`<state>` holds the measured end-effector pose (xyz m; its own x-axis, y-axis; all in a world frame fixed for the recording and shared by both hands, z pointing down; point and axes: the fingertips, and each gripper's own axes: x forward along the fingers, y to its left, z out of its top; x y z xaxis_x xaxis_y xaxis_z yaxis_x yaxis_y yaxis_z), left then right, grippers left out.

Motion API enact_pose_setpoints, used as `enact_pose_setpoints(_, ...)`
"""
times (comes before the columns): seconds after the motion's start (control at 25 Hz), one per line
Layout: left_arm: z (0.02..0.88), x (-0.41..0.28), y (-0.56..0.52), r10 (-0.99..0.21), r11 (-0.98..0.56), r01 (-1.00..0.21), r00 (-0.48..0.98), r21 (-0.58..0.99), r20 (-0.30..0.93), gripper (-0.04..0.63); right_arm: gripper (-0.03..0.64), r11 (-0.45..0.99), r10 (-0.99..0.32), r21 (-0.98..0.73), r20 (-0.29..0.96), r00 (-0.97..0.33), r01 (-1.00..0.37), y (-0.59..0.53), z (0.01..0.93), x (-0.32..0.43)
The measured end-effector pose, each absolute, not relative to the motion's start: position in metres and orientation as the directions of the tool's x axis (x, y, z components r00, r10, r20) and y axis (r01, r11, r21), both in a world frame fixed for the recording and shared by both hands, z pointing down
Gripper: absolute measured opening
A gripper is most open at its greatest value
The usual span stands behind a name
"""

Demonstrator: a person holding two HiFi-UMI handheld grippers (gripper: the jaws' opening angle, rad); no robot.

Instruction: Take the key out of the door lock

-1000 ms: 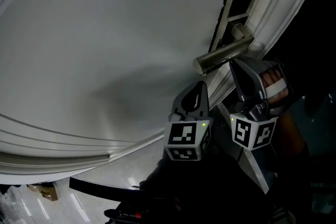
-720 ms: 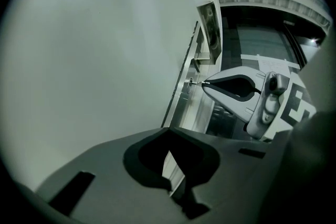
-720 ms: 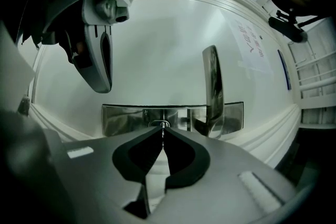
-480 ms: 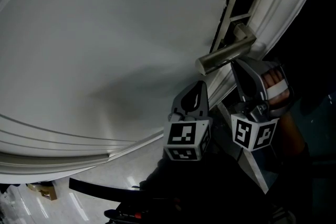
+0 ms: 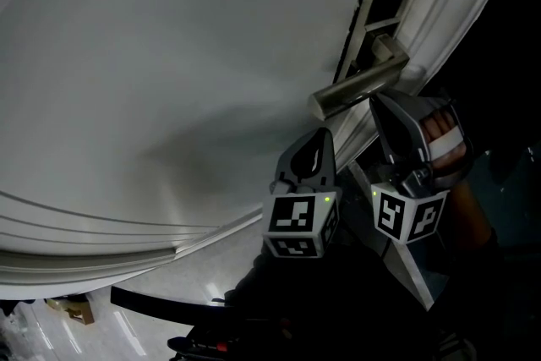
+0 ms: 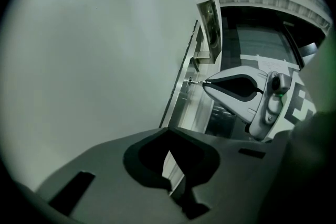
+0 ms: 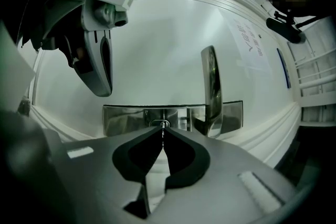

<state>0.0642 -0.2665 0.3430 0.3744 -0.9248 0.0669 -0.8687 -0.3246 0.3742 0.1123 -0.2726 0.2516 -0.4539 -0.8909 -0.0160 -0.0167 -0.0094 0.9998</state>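
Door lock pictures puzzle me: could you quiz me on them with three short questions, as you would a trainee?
1. True or false: the right claw is shut on the key at the lock plate.
2. Which claw holds nothing? A. the left claw B. the right claw
3. Fill in: in the head view, the door handle shows ___ the right claw (above or below).

Key: 1 true; 2 A; 3 above.
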Motion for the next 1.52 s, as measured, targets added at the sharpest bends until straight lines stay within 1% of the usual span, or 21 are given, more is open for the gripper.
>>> enact_pose_setpoints(1.52,0.3450,0.0690,-0.2709,-0.921,-0.337,-0.867,0.384,0.367,0.062,0.000,0.012,-0.014,-0.889,1.000,-0.017,-0.459,-0.010,-0.2726,0.2531,0.1140)
